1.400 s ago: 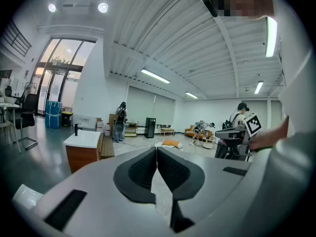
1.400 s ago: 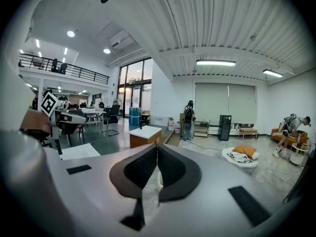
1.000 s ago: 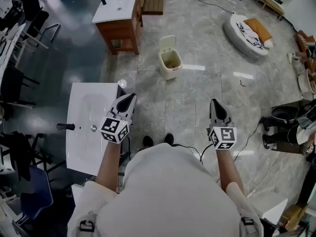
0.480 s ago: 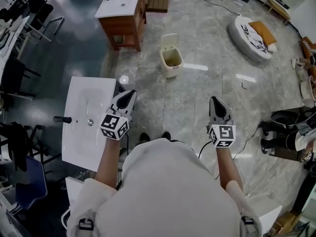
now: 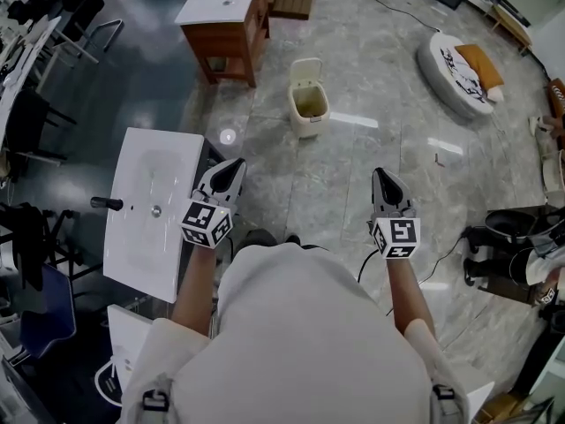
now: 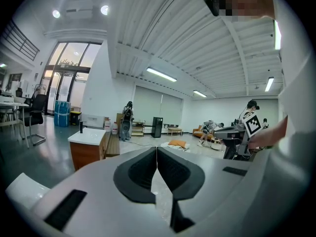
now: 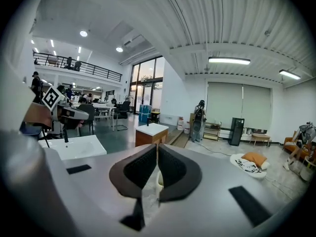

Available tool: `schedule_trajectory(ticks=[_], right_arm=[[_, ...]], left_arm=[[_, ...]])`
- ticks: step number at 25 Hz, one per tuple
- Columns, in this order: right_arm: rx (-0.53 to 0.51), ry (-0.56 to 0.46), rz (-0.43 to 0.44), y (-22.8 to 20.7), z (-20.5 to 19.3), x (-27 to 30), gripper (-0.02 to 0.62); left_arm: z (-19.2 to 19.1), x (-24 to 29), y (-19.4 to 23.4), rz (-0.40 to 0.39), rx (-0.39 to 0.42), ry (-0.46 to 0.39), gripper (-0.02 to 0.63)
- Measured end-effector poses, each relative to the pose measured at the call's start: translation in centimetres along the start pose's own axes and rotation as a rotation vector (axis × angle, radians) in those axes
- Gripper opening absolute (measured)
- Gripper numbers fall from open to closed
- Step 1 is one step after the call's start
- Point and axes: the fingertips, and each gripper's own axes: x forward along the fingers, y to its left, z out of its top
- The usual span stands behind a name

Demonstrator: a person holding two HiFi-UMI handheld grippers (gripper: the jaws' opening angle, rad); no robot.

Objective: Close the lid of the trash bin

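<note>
Trash bin (image 5: 308, 106) standing on the stone floor (image 5: 353, 175), just right of the wooden cabinet (image 5: 231, 25), with its lid (image 5: 305, 69) raised upright at the far rim and the inside exposed. Left gripper (image 5: 231, 170) and right gripper (image 5: 383, 180) held side by side, well short of the bin, each with jaws pressed together and nothing between them. The left one lies beside the right edge of a white basin (image 5: 150, 210).
</note>
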Motion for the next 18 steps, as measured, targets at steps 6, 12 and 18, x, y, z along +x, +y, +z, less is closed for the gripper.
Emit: schedule_trajectory(ticks=[6, 12, 18], right_arm=[[0.010, 0.014, 0.010, -0.8, 0.0, 1.7, 0.034], [0.012, 0.033, 0.002, -1.2, -0.1, 4.2, 0.034], [0.014, 0.049, -0.019, -2.2, 0.6, 7.9, 0.034]], left_arm=[[0.4, 1.5, 0.6, 0.004, -0.004, 0.004, 0.018], [0.5, 3.8, 2.5, -0.011, -0.007, 0.011, 0.018], [0.9, 7.2, 5.3, -0.037, -0.011, 0.017, 0.018]])
